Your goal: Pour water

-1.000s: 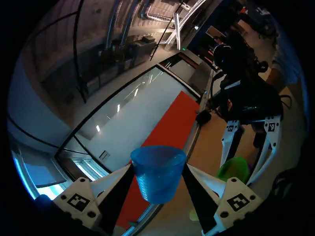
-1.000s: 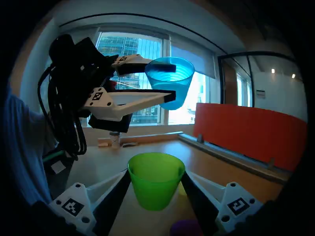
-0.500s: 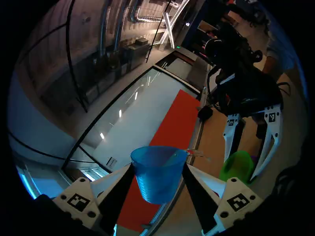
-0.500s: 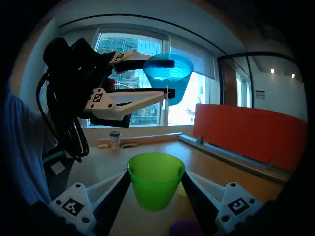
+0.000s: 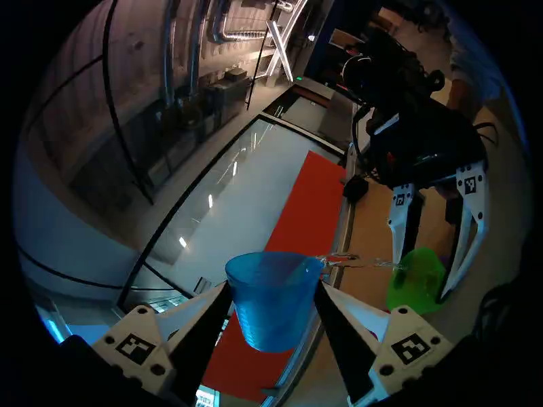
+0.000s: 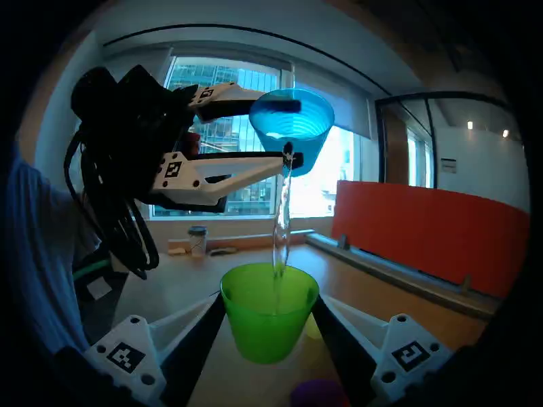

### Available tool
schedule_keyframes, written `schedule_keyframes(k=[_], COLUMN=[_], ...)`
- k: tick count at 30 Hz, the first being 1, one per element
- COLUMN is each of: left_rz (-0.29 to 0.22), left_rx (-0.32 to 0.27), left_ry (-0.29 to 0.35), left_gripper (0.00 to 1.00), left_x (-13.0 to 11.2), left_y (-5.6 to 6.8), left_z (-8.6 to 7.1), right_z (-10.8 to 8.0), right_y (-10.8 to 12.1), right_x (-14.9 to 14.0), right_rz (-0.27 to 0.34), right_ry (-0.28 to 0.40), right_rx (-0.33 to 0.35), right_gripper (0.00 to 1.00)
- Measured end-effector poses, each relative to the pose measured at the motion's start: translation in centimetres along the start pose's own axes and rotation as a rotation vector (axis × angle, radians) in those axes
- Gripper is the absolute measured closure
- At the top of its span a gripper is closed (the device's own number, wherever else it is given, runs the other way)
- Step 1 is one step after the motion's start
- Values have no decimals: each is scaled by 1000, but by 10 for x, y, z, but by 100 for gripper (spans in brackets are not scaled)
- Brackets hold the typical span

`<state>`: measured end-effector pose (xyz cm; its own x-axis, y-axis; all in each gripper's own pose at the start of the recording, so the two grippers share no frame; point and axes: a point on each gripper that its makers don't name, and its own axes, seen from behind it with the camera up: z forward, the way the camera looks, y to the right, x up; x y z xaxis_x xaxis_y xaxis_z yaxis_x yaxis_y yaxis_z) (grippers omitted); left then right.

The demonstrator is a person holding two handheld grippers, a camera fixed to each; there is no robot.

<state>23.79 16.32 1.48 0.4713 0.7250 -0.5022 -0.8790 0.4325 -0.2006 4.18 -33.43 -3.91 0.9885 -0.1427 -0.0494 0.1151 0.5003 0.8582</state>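
Left gripper view: my left gripper has its jaws clenched on the tilted blue cup, and a thin water stream now arcs right to the green cup; half a second ago it only dribbled at the lip. Right gripper view: the right gripper grasps that green cup over the surface, and water lands inside. I judge pouring properly begun.
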Motion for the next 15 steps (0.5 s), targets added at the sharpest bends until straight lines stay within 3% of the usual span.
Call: schedule_keyframes(k=[15], left_rz=[94], left_rx=[18], left_ry=[0], left_gripper=[16], left_x=[3], left_y=[-3], left_z=[-6], right_z=[-3], right_y=[8], right_x=[1], right_rz=[-15], right_ry=[-3], right_rx=[-10], right_gripper=[10])
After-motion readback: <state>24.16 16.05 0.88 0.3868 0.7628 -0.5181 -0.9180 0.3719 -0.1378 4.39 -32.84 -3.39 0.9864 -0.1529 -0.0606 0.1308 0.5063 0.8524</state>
